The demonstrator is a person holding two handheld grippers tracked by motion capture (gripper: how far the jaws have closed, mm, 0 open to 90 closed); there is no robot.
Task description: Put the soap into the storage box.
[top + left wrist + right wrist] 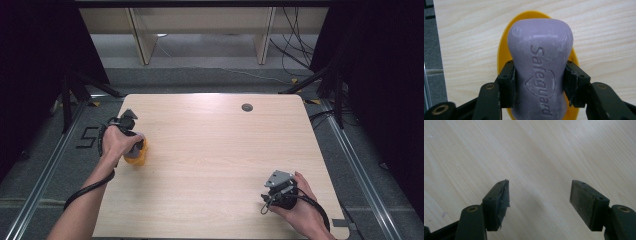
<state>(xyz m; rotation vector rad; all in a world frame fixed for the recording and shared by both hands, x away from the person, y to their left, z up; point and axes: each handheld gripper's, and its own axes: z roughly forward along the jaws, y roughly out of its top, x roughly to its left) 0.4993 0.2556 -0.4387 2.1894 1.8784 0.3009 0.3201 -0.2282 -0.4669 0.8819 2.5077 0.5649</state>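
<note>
Left gripper view looks straight down its jaws at a lilac soap bar (540, 72), pinched at its narrowed waist by the two black pads (507, 82), one on each flank. The bar is matte and waxy, rounded at the corners, with a brand word pressed into its top face and faint pale scuffs near the far end. Under it sits a yellow soap dish (504, 50), a smooth glossy oval whose rim curves out on both sides of the bar; whether the soap rests in the dish or hangs just above it I cannot tell. In the high view the left gripper (131, 145) stands near the left edge of the table (215, 150), a pale wood-grain top, with the yellow dish peeking out beneath the hand. By my reading, the step in hand is the grasp itself, either lifting the bar out or seating it. The next move calls for a firm, even squeeze and a straight vertical path, since soap is slick and the waist is curved. Farther right, the right gripper (278, 192) rests near the table's front right corner, jaws spread wide over bare wood with nothing between them.
</note>
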